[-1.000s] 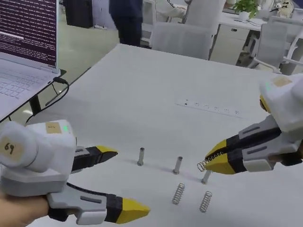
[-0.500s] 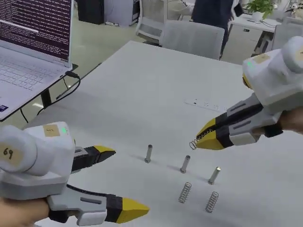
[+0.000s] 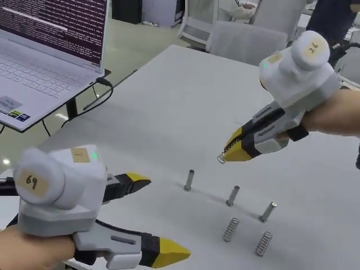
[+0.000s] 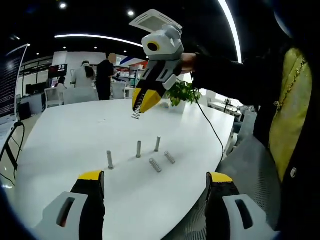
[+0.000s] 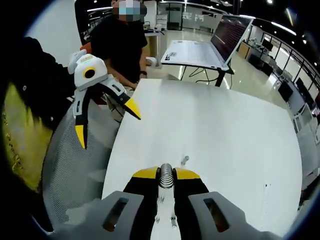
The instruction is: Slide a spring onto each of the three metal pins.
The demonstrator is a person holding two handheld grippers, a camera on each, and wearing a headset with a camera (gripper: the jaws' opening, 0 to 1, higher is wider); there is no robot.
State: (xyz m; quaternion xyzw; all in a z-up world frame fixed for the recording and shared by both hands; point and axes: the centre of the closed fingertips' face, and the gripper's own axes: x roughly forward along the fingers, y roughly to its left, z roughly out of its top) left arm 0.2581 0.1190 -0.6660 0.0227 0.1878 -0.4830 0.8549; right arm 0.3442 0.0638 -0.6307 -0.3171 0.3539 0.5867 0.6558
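While in right gripper [image 3: 230, 151], spring [image 3: 222, 157] end-forward.

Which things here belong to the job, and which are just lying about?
Job: three metal pins, spring held by right gripper, two loose springs.
Lying about: laptop, black cable, chair.

spring [image 5: 166, 176] seemingly half hidden, laptop [image 3: 45, 73] cropped

Shiny metal pins [image 3: 189, 180], wire spring [image 5: 166, 176]; table [image 3: 169, 107] seemingly matt, smooth.
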